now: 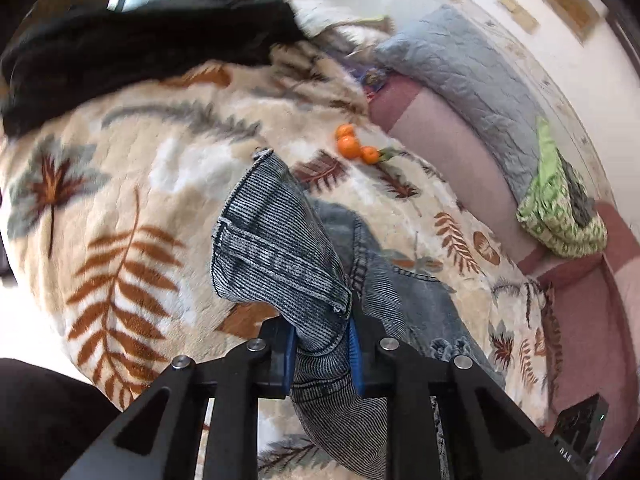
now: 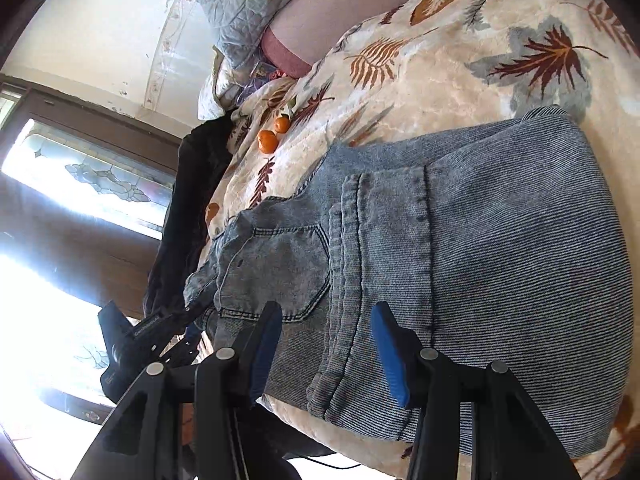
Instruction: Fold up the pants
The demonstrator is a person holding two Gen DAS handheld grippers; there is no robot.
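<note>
The pants are blue-grey washed jeans, lying partly folded on a leaf-patterned blanket. In the left wrist view my left gripper is shut on a bunch of the jeans and holds that part lifted above the blanket. In the right wrist view my right gripper is open, its blue pads either side of the jeans' near edge, touching nothing. The left gripper also shows in the right wrist view, at the jeans' left end by the back pocket.
Small oranges lie on the blanket beyond the jeans, also in the right wrist view. A black garment lies at the bed's far end. A grey quilted pillow and green cloth lie along the wall.
</note>
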